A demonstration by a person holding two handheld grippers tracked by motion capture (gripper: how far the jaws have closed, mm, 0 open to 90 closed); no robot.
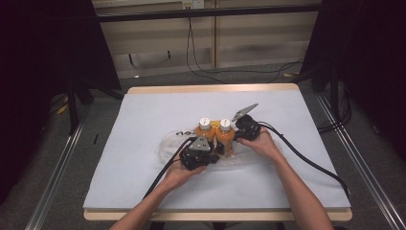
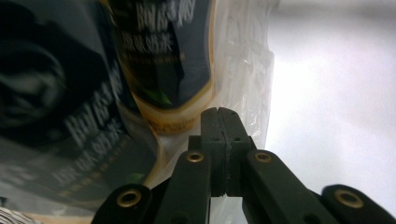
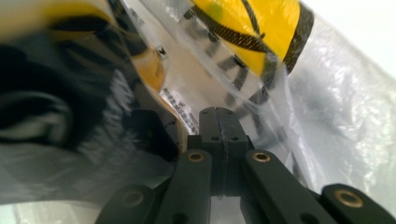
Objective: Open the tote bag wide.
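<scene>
Bottles [image 1: 214, 132], two orange w/ white caps, stand upright side by side inside a clear plastic bag [image 1: 167, 143] near the table's [image 1: 143, 201] middle. Left gripper [image 1: 203, 154] sits at the bag's near side, jaws pressed shut on the film. Right gripper [image 1: 238, 128] on the bag's right side, jaws likewise closed on plastic.

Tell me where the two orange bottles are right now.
In the high view the two orange bottles stand mid-table on the clear plastic bag, between the left gripper and right gripper.
</scene>
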